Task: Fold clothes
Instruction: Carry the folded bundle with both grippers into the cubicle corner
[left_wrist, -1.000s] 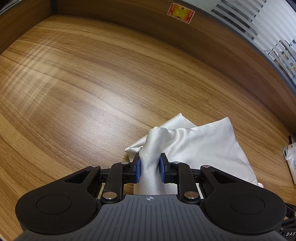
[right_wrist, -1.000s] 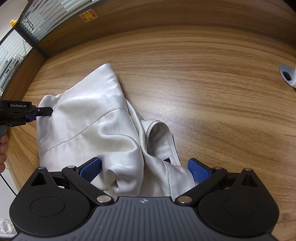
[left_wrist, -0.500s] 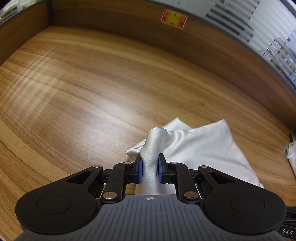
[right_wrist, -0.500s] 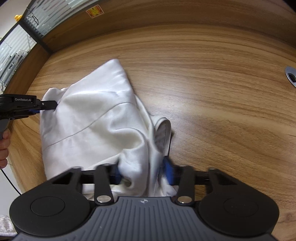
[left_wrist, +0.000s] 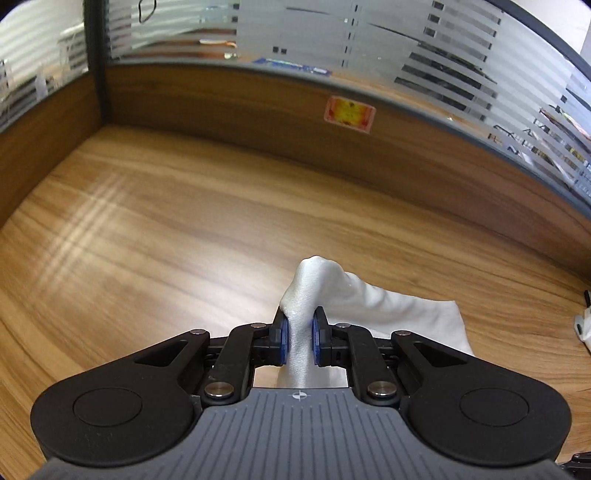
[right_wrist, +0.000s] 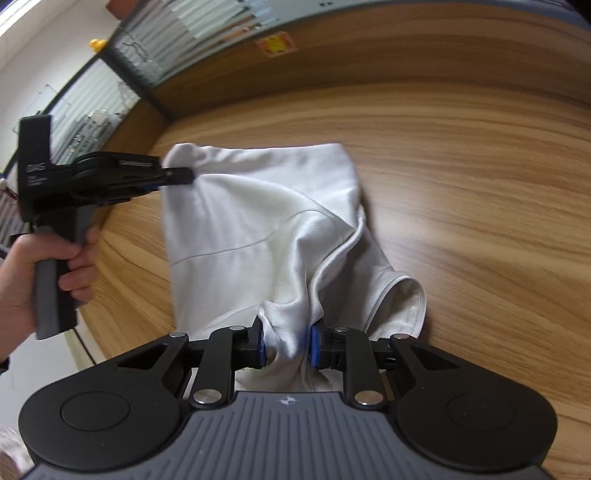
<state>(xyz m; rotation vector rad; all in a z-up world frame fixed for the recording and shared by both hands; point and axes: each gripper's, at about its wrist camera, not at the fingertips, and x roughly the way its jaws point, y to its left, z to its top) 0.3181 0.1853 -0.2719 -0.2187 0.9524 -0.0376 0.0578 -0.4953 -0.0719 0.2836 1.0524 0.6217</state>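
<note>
Two corners of the garment (right_wrist: 258, 221) are pinched, one in your left hand-held gripper (left_wrist: 299, 341), one in your right hand-held gripper (right_wrist: 286, 345) whose jaws just closed, lifting it off the counter (right_wrist: 461, 166) for folding.

premises read as an office: a wood-grain desk (left_wrist: 184, 229) is enclosed at its far edge by a low wooden partition (left_wrist: 240, 107). above the partition stands glazing with frosted horizontal stripes (left_wrist: 295, 33), through which shelves and clutter of adjoining rooms show. a red-and-yellow label (left_wrist: 349, 112) is stuck on the partition face.
</note>
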